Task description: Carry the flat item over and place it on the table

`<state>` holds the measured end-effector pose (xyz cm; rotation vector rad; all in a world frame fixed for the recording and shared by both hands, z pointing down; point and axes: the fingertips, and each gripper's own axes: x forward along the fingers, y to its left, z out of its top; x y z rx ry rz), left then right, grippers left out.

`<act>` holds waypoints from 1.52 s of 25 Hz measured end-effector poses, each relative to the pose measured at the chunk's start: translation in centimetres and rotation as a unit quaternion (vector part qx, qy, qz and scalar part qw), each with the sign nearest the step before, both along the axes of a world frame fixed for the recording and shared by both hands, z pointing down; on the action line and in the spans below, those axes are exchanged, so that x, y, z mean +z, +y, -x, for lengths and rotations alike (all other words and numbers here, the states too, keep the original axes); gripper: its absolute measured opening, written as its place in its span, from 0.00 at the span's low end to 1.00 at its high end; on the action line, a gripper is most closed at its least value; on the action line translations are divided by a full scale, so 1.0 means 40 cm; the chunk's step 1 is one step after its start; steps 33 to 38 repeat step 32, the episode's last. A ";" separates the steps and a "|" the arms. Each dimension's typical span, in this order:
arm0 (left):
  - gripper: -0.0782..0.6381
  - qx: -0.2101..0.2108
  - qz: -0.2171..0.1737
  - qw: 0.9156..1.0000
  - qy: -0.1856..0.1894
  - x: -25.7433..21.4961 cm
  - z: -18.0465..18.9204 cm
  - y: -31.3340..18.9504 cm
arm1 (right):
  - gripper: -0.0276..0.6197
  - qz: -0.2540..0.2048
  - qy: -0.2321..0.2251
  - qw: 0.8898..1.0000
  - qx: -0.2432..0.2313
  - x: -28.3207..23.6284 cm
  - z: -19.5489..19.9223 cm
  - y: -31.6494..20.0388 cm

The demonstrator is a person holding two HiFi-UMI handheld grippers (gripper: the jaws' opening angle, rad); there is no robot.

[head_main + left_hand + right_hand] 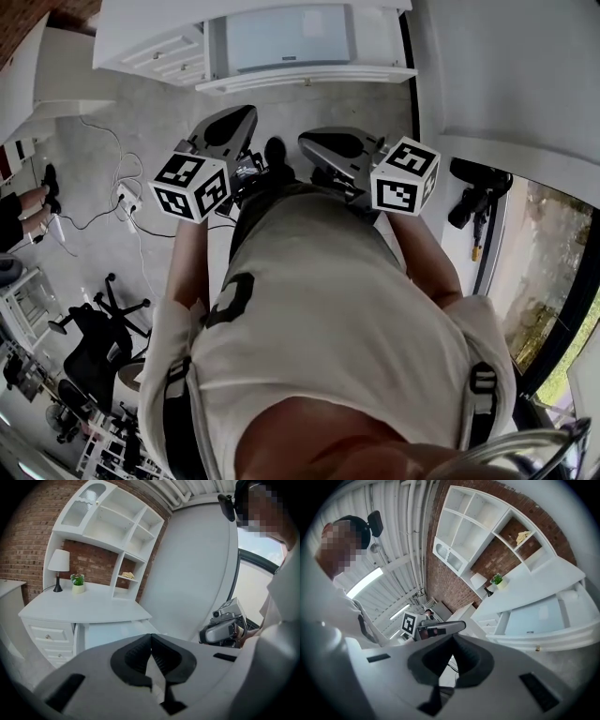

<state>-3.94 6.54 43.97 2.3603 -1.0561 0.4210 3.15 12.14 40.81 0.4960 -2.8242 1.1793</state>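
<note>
Both grippers are held close in front of the person's chest, above the grey floor. My left gripper [246,114] points toward the white desk [159,42]; its jaws are shut with nothing between them [151,641]. My right gripper [307,141] hangs beside it, also shut and empty [452,641]. The desk's drawer [281,39] stands pulled open, pale blue inside [534,616], with a small white flat piece lying in it. No flat item is in either gripper.
A white shelf unit [117,531] rises on the desk against a brick wall, with a lamp [58,562] and small plant [77,581]. A power strip with cables [127,202], an office chair [94,337] and a black device [473,202] are on the floor.
</note>
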 end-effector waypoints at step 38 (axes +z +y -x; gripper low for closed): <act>0.14 -0.096 0.021 0.995 0.028 0.089 0.390 -0.091 | 0.06 0.042 0.059 0.996 -0.043 0.058 0.290 -0.121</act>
